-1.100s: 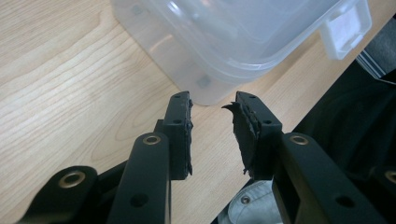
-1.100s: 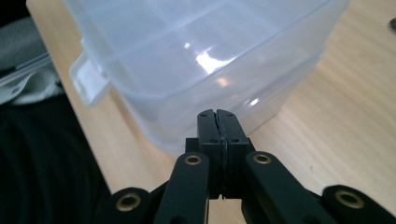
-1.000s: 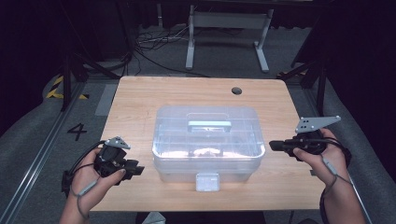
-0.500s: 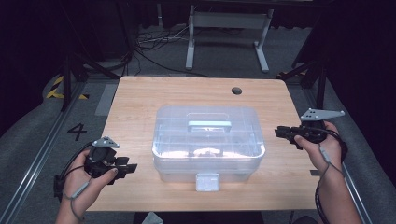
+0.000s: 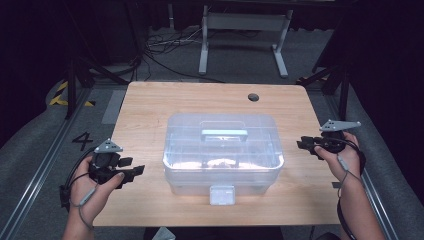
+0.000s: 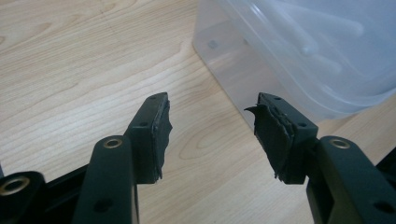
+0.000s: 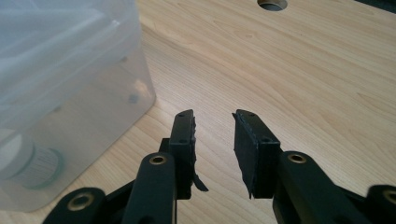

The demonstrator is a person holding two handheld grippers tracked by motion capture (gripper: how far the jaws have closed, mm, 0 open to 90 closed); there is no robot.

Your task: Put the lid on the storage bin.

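Storage box (image 5: 223, 150) sat lidded, untouched — left gripper (image 5: 131, 170), right gripper (image 5: 304, 144) flanked it, jaws just opened, empty — likely readying side grasp.

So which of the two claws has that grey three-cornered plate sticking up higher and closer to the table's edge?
The right claw, beside the clear lidded box. Its plate stands out over the table's right edge; the left claw's plate lies lower.

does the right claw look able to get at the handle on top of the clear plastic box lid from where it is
Probably yes. The right claw is open and holds nothing, beside the clear plastic box, with bare wooden table between. Nothing covers the pale handle on the lid; it would need to rise over the edge.
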